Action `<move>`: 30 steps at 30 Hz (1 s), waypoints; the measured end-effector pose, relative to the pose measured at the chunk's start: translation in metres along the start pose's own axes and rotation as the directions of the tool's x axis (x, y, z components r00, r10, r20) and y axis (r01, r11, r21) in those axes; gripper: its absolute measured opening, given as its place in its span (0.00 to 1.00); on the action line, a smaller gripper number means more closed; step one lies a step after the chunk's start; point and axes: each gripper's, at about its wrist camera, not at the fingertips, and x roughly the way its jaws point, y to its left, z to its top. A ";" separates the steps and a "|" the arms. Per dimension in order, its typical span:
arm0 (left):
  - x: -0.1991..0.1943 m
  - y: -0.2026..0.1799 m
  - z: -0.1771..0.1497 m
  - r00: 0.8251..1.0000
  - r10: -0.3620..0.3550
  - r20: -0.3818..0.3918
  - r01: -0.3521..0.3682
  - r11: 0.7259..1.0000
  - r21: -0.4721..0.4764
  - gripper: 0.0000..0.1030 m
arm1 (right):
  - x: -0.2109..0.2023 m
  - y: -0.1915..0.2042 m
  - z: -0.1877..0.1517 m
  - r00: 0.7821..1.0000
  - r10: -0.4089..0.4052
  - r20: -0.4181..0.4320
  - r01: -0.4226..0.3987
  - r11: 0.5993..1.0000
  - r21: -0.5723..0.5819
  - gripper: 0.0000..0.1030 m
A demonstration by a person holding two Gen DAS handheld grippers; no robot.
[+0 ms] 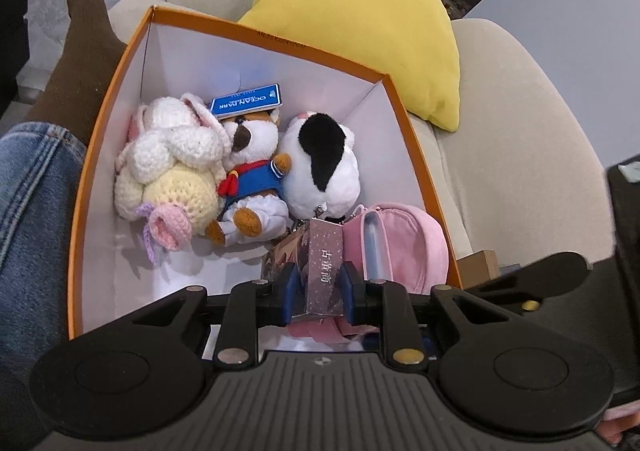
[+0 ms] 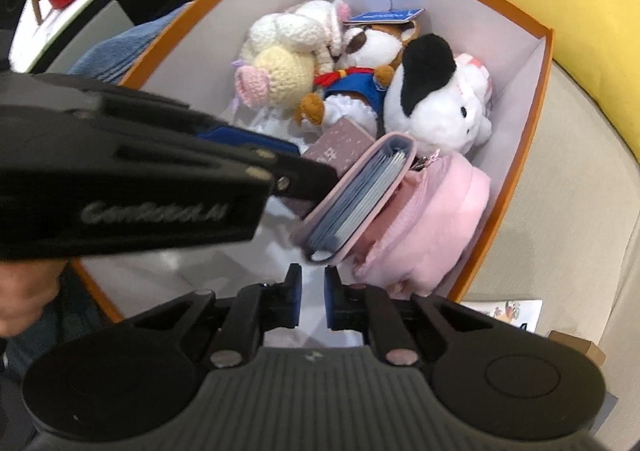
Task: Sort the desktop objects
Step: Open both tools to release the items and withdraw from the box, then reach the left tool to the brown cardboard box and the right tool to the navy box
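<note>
Two tongs over one orange box (image 1: 404, 119) on beige sofa, yellow cushion (image 1: 360, 19) behind. Box holds pink pouch (image 2: 436, 219), black-eared white plush (image 1: 324, 163), crochet bunny (image 1: 172, 163), sailor fox plush (image 1: 252, 171), pink card binder (image 2: 360, 195). Left tongs (image 1: 320, 287) clamped on small speckled mauve box (image 1: 320, 271), low inside near pouch. Right tongs (image 2: 312, 297) pinched nearly together, nothing between.

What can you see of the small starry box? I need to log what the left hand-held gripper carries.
The small starry box is a mauve-brown carton with pale speckles and white characters on one face. It is clamped between the blue pads of the left hand-held gripper, low inside the orange box, beside a pink pouch.
</note>
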 end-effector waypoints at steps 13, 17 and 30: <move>-0.049 -0.051 -0.003 0.985 0.133 0.110 -0.151 0.971 0.183 0.28 | -0.093 -0.033 -0.043 0.986 0.003 0.166 -0.010 0.999 0.045 0.18; -0.062 -0.091 -0.007 0.986 0.107 0.129 -0.141 0.946 0.292 0.28 | -0.120 -0.067 -0.075 0.977 -0.078 0.198 0.054 0.991 0.126 0.20; -0.007 -0.184 -0.024 0.999 0.034 0.002 -0.031 0.887 0.461 0.29 | -0.098 -0.186 -0.162 0.979 -0.202 0.031 0.172 0.898 0.405 0.38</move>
